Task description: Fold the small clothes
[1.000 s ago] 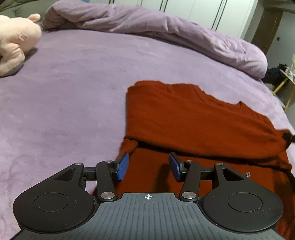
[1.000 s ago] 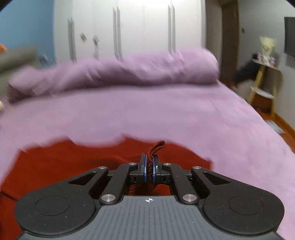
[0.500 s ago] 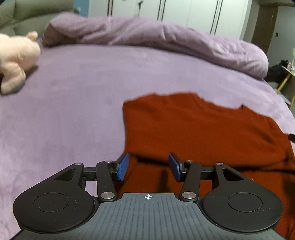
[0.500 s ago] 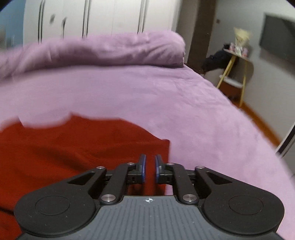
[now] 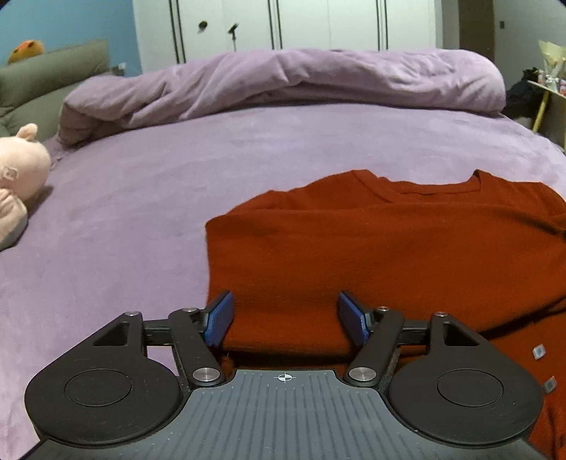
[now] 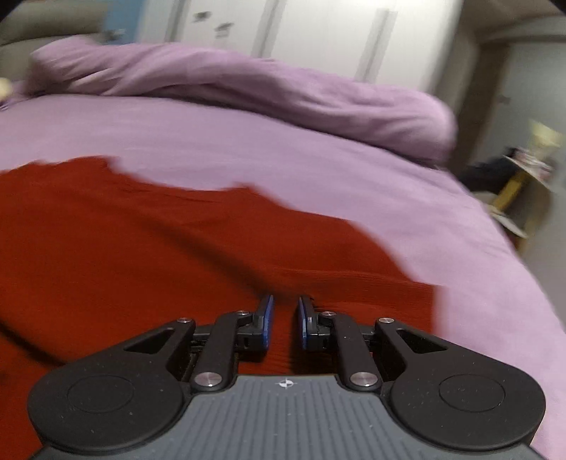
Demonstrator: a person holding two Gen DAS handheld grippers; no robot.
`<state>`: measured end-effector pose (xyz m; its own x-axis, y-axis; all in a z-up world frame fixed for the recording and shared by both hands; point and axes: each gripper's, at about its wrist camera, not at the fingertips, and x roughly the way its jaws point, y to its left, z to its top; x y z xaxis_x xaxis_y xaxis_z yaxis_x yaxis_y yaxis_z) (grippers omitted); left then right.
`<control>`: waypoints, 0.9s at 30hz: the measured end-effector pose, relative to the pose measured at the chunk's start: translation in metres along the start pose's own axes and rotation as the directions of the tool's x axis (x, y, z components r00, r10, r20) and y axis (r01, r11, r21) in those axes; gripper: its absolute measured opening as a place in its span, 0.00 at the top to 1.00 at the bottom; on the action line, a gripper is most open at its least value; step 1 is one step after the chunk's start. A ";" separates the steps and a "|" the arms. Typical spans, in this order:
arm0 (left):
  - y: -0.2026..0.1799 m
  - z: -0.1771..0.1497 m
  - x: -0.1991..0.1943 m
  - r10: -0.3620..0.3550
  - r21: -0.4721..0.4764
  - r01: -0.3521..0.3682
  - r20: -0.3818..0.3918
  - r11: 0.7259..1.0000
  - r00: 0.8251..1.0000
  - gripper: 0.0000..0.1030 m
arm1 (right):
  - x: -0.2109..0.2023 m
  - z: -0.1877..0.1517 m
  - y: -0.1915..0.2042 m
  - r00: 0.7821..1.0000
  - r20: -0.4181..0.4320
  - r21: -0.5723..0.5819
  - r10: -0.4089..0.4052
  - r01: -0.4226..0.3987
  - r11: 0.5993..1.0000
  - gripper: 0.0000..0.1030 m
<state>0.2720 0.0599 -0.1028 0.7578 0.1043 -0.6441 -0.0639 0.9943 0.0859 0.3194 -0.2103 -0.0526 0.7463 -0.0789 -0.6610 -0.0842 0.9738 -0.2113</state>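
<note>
A rust-red knit sweater (image 5: 371,247) lies partly folded on the purple bed (image 5: 141,198); its neckline faces away from me. My left gripper (image 5: 284,318) is open wide, its blue pads either side of the sweater's near folded edge at the left corner. In the right wrist view the sweater (image 6: 159,240) spreads left and ahead. My right gripper (image 6: 284,320) is open a little, empty, low over the sweater's right part. That view is blurred.
A rolled purple duvet (image 5: 283,81) lies across the far side of the bed. A pink plush toy (image 5: 17,177) sits at the left edge. White wardrobes (image 5: 283,24) stand behind. A yellow-legged side table (image 6: 523,184) stands to the right of the bed.
My right gripper has let go of the red cloth it pinched and opened slightly, swinging over the sweater. My left gripper opened wider and moved to the fold's near edge.
</note>
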 end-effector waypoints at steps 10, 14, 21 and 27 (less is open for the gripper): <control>0.009 -0.010 -0.020 -0.012 -0.010 0.012 -0.019 1.000 1.000 0.30 | -0.065 -0.023 -0.020 0.994 0.036 0.067 0.101 -0.103 0.992 0.96; 0.013 -0.008 -0.025 0.010 -0.018 -0.011 -0.065 1.000 0.998 0.30 | -0.063 -0.039 -0.004 0.998 -0.004 -0.040 0.066 -0.066 0.997 0.95; 0.050 -0.037 -0.079 -0.047 -0.109 0.030 -0.159 0.994 0.986 0.34 | -0.098 -0.036 -0.028 0.995 -0.100 0.040 -0.014 0.018 0.999 0.90; 0.086 -0.097 -0.158 -0.081 -0.089 0.064 -0.212 0.994 0.974 0.34 | -0.205 -0.105 -0.075 0.965 -0.204 0.304 0.167 -0.100 0.947 0.64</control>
<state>0.0837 0.1316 -0.0671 0.6052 0.0257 -0.7957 -0.0727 0.9971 -0.0231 0.1034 -0.2890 0.0233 0.5714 0.0434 -0.8196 0.0460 0.9953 0.0848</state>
